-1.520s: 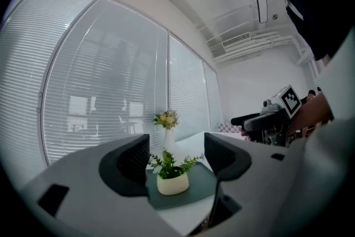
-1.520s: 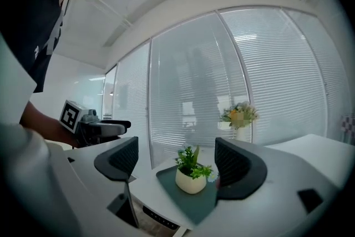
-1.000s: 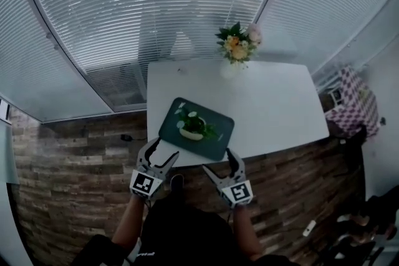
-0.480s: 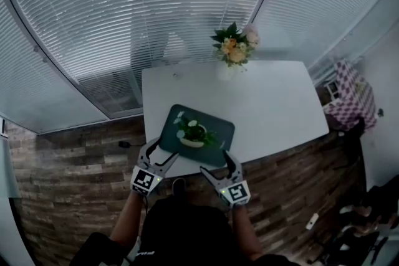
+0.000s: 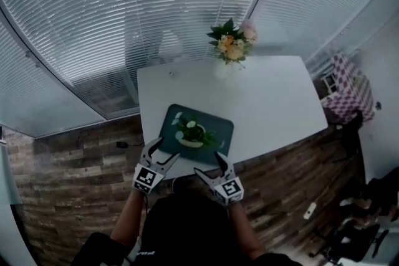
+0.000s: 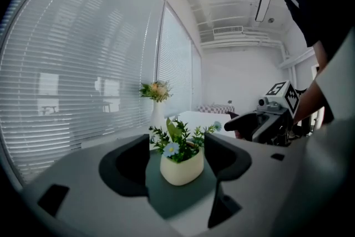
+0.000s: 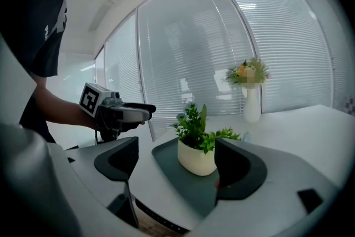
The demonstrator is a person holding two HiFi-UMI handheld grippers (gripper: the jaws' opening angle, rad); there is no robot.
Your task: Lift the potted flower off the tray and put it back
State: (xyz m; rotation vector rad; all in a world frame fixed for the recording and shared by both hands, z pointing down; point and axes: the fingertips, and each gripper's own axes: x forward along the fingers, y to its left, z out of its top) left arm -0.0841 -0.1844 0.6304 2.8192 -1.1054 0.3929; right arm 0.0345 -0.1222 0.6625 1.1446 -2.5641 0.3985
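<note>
Just short of the tray [image 5: 218, 131], the left gripper [image 5: 166, 149] and right gripper [image 5: 209, 164] hang open and empty. The potted flower [image 5: 190, 134] looks light, probably smooth-glazed; take it low, by its sides.

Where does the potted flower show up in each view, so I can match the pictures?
Head view: potted flower lower centre, on the dark tray.
Left gripper view: potted flower at centre, below the middle.
Right gripper view: potted flower just right of centre, below the middle.
Shared landmark: white vase of flowers, beyond the pot in all three.
</note>
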